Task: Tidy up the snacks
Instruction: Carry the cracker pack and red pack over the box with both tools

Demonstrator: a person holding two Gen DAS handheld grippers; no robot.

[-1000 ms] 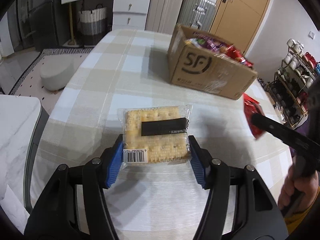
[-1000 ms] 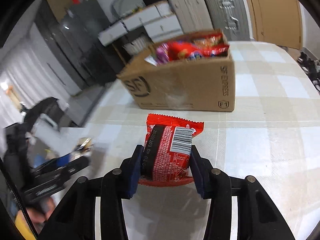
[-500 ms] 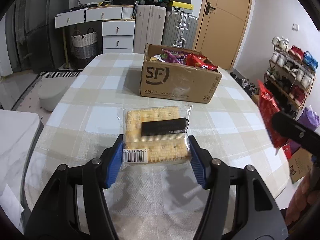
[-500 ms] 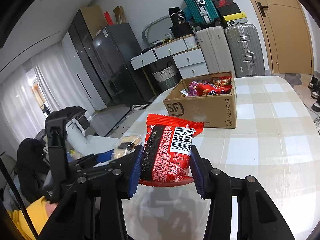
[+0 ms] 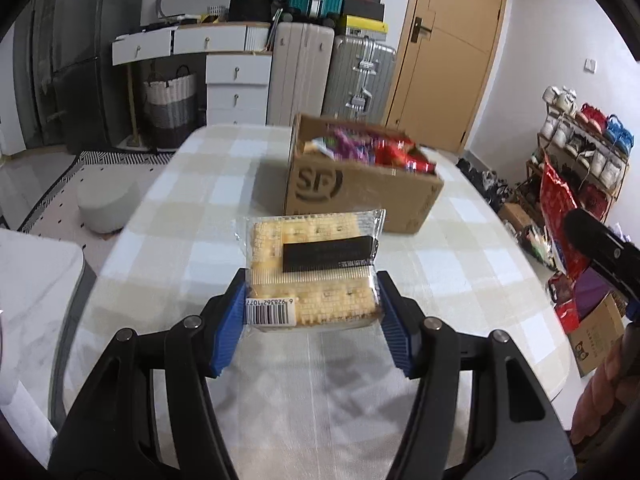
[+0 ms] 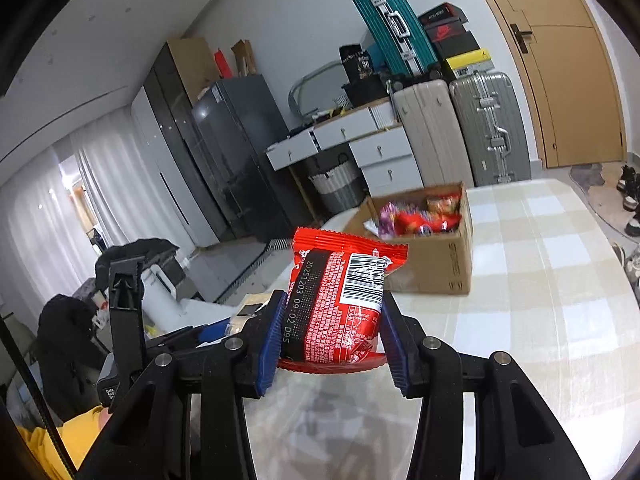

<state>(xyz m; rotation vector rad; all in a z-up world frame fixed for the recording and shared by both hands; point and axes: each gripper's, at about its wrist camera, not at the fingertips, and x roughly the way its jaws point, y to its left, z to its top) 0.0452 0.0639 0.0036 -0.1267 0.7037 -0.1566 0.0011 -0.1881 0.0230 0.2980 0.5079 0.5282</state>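
Note:
My left gripper [image 5: 312, 312] is shut on a clear pack of yellow crackers [image 5: 312, 268] and holds it above the checked table [image 5: 200, 216]. My right gripper [image 6: 332, 328] is shut on a red snack packet [image 6: 340, 300], also held above the table; the packet shows at the right of the left wrist view [image 5: 558, 216]. An open cardboard box [image 5: 360, 188] with several colourful snack packets inside stands on the table beyond both grippers, and also shows in the right wrist view [image 6: 432, 256].
Suitcases [image 5: 332, 68], white drawers [image 5: 236, 76] and a door [image 5: 452, 48] stand behind the table. A grey stool [image 5: 106, 204] is on the floor at left, a shoe rack [image 5: 580, 152] at right. The left gripper's body [image 6: 132, 320] is left of the red packet.
Both grippers have risen and tilted up, each still holding its snack. The box now looks farther off and more of the room shows.

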